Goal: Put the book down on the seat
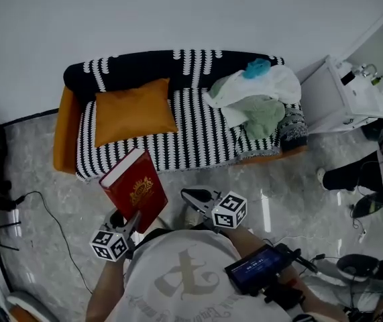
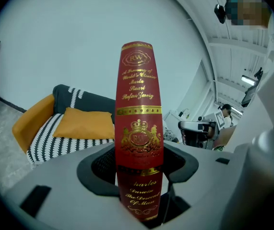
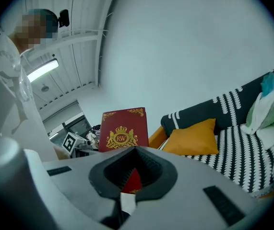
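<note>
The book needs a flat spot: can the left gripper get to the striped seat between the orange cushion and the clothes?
Probably yes. The left gripper, shut on the red book, hangs just before the striped seat, nothing between them, and that stretch beside the orange cushion looks bare.

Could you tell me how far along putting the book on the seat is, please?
Done: the book is lifted. In hand: the left gripper clamps it in the air, short of the seat. Left: lay it on the seat and release.

Bottom middle of the frame, my grey left gripper (image 1: 132,221) pinches the red hard book (image 1: 135,188); my grey right gripper (image 1: 191,196) beside it is closed, empty.
</note>
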{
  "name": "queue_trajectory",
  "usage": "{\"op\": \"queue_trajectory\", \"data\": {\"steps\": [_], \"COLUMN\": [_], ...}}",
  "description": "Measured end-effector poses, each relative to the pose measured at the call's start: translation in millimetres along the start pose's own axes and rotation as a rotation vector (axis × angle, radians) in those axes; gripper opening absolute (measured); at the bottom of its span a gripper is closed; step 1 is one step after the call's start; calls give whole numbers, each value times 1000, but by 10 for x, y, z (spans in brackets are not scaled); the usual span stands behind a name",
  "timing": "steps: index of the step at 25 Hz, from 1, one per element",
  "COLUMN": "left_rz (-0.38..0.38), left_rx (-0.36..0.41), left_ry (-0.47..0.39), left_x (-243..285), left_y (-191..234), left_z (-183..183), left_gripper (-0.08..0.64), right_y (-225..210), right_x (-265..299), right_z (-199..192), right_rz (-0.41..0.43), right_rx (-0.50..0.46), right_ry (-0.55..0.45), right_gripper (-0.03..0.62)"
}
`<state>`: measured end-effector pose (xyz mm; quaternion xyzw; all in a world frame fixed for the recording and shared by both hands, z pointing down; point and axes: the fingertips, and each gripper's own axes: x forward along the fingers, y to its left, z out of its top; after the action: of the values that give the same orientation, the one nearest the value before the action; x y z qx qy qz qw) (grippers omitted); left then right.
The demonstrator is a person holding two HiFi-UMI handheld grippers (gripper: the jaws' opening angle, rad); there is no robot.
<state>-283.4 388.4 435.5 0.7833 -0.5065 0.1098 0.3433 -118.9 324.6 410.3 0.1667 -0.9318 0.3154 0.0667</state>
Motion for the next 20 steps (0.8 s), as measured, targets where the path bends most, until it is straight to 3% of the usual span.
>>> {"op": "queue_trajectory", "data": {"steps": [10,20], "left_rz": [3,17], "left_rx": [1,53], "left_ry": [56,54], "left_x": [306,702], "left_y": [-183,-466], "left_z": [-20,288], "left_gripper": [244,242], "right_y": [-413,-869], "right_x": [-248,-652], "right_z": [-78,52], "right_rz": [-72,-92], "right_rx": [37,77], "right_ry": [16,-24], "right_gripper": [14,14]}}
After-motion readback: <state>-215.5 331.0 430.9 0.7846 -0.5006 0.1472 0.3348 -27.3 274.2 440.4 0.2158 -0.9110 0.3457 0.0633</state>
